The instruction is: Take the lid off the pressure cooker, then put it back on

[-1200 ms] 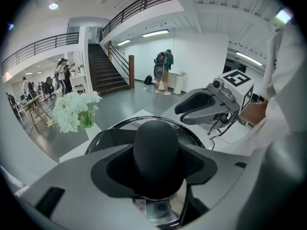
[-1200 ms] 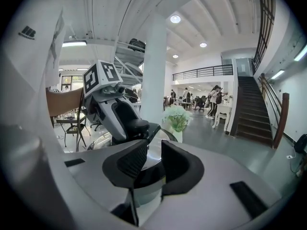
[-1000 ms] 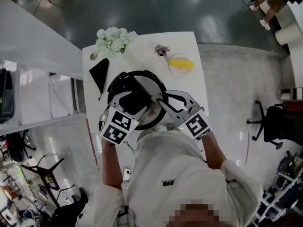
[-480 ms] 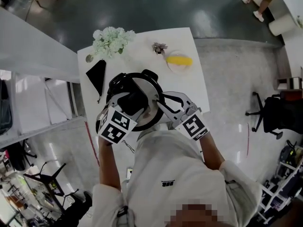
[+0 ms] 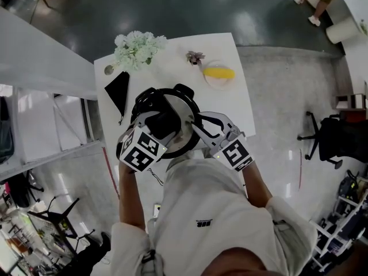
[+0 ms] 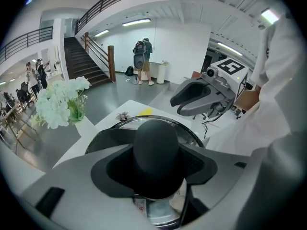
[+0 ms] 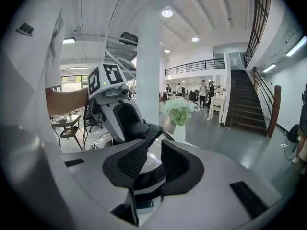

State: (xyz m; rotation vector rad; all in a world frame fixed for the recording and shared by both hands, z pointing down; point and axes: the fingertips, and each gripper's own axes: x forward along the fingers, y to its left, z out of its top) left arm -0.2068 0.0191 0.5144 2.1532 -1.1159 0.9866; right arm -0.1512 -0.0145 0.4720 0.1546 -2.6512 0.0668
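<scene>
One pressure cooker (image 5: 187, 105), steel lid (image 6: 192, 134) seated on it, near the front edge of the white worktop (image 5: 172, 56). Left tongs (image 5: 163, 121) pinching the lid's black knob (image 6: 157, 150) from both sides. Right tongs (image 5: 196, 124) spread a little at the cooker's right rim, pads on nothing.

Shown by the head view alone: black pouch (image 5: 119, 89) beside the cooker. Shown by the gripper views alone: staircase (image 6: 84, 56) and people beyond.

White flowers (image 5: 137, 48) at the far corner, plate with something yellow (image 5: 219, 73) well apart from them.

Red print on a lid sticker (image 6: 140, 206), too small to read; shirt logo (image 5: 204, 222) likewise.
</scene>
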